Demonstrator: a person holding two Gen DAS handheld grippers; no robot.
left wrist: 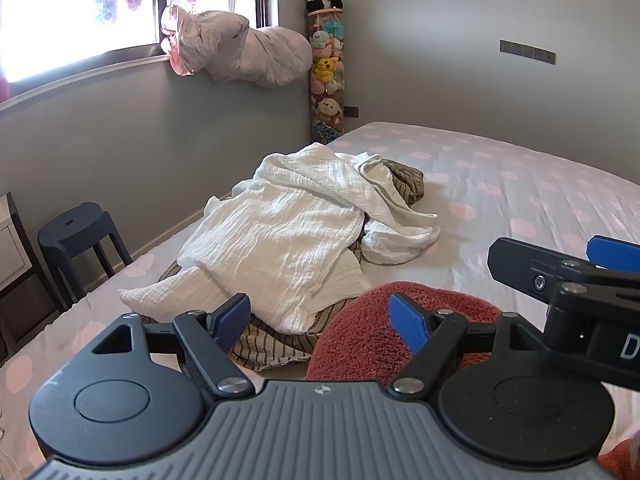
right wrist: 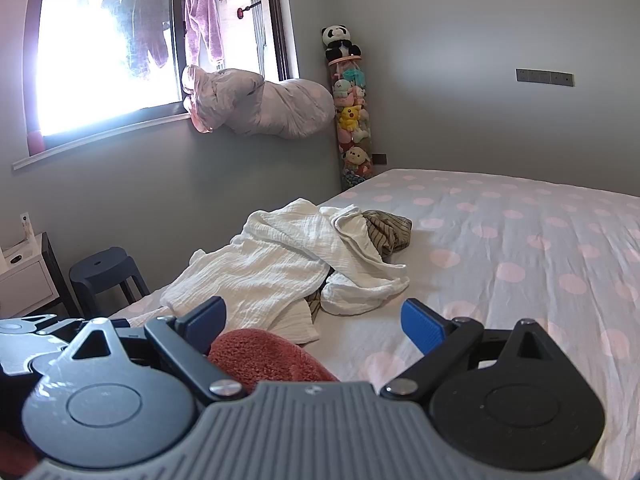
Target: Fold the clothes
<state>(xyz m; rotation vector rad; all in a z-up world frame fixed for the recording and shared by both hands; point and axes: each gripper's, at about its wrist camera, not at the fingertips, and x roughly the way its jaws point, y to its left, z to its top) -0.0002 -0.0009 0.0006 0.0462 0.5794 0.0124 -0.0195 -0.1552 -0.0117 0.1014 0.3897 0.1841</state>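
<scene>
Scene order, left to right.

1. Stool point(left wrist: 78, 226): stands on the floor off the bed's left edge, at 9 o'clock in the left wrist view. Not part of the task.

2. Left gripper point(left wrist: 324, 318): fingers spread wide, nothing between them. It hovers low over the bed point(left wrist: 520, 184), directed toward 12 o'clock.

3. White muslin garment point(left wrist: 280, 224): lies crumpled and unfolded on the bed at 12 o'clock from the left gripper, covering most of a striped garment point(left wrist: 276, 346). The striped fabric shows at the pile's near edge and again at its far end. Neither piece shows a squared fold.

4. Red terry cloth point(left wrist: 368, 332): lies bunched just beside the pile, directly under the left gripper's right finger; in the right wrist view it sits at 7 o'clock. Its shape is partly hidden, so the fold state cannot be confirmed.

5. Right gripper point(right wrist: 316, 320): fingers spread wide, empty, over bare sheet.

Progress assessment: no neatly folded item is visible in either view. All visible garments remain to be flattened and folded.
</scene>
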